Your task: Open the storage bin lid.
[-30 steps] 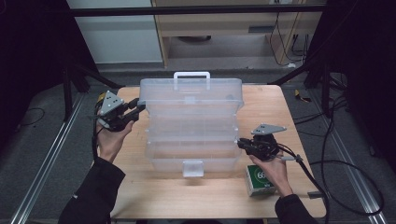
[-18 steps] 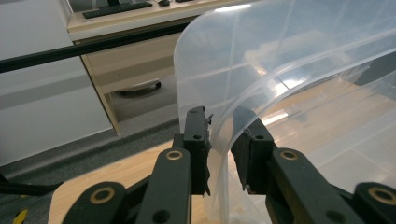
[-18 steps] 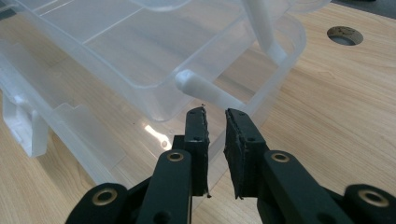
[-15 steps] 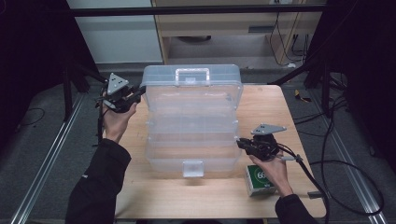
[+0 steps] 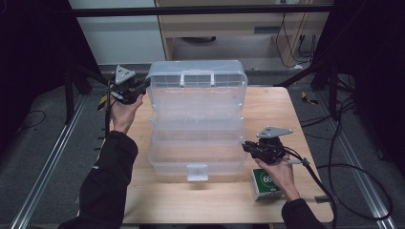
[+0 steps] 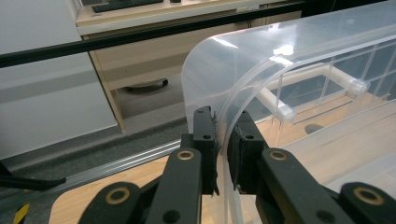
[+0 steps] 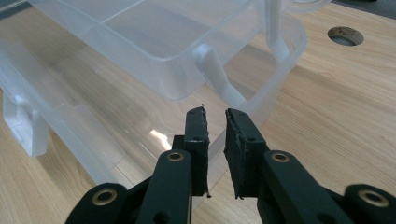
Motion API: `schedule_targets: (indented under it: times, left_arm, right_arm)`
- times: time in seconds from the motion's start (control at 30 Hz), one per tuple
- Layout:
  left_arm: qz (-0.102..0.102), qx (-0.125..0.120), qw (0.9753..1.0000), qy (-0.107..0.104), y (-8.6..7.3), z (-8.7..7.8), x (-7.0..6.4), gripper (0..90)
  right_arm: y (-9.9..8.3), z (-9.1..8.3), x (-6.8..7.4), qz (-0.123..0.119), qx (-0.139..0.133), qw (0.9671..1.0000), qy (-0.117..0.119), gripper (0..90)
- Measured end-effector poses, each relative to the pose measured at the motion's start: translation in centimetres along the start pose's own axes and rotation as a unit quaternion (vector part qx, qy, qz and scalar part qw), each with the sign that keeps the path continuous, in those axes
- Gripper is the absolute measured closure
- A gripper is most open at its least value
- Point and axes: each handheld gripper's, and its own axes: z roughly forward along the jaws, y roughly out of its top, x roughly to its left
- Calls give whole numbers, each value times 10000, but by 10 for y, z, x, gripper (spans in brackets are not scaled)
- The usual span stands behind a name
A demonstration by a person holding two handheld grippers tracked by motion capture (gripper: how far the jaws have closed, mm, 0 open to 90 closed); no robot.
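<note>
A clear plastic tiered organiser box (image 5: 196,138) stands on the wooden table (image 5: 270,109). Its lid (image 5: 198,81), with a white handle (image 5: 197,78), is swung up at the far side. My left gripper (image 5: 143,85) is at the lid's left corner, and in the left gripper view (image 6: 223,135) its jaws are shut on the lid's curved edge (image 6: 243,79). At the box's front right side my right gripper (image 5: 247,147) is low, its jaws (image 7: 215,116) closed on the rim of the bottom tray (image 7: 261,107). An upper tray (image 7: 154,42) hangs over them.
A small green carton (image 5: 265,185) lies on the table under the right hand. The box's front latch (image 5: 197,171) hangs at the near edge. A round hole (image 7: 344,35) is in the tabletop. Beyond the table are a cabinet and cables on the floor.
The left gripper has gone up and away with the lid's corner, so the lid has swung higher and the tiers have spread. The right gripper has stayed in place.
</note>
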Motion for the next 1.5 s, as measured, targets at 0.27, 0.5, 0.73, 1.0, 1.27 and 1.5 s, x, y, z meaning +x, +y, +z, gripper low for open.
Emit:
schedule_targets:
  times: [0.27, 0.5, 0.73, 1.0, 1.27, 1.5]
  left_arm:
    - [-118, 41, 9999, 57, 2, 16, 5, 837]
    - [-199, 86, 9997, 116, 4, 30, 9, 842]
    - [-292, 69, 9994, 179, 2, 44, 12, 842]
    - [-255, 180, 9991, 271, 2, 59, 14, 840]
    - [-257, 348, 9985, 344, 2, 75, 17, 835]
    - [-345, 420, 9978, 387, -1, 86, 20, 834]
  right_arm:
    - [0, 0, 0, -9, 0, 10000, -5, 791]
    - [0, 0, 0, 2, 0, 10000, 4, 791]
    - [0, 0, 0, -11, -2, 10000, 7, 790]
    - [0, 0, -1, 0, -1, 10000, 20, 789]
    - [0, 0, -1, 13, 1, 10000, 28, 788]
    - [0, 0, 0, 19, 0, 10000, 17, 788]
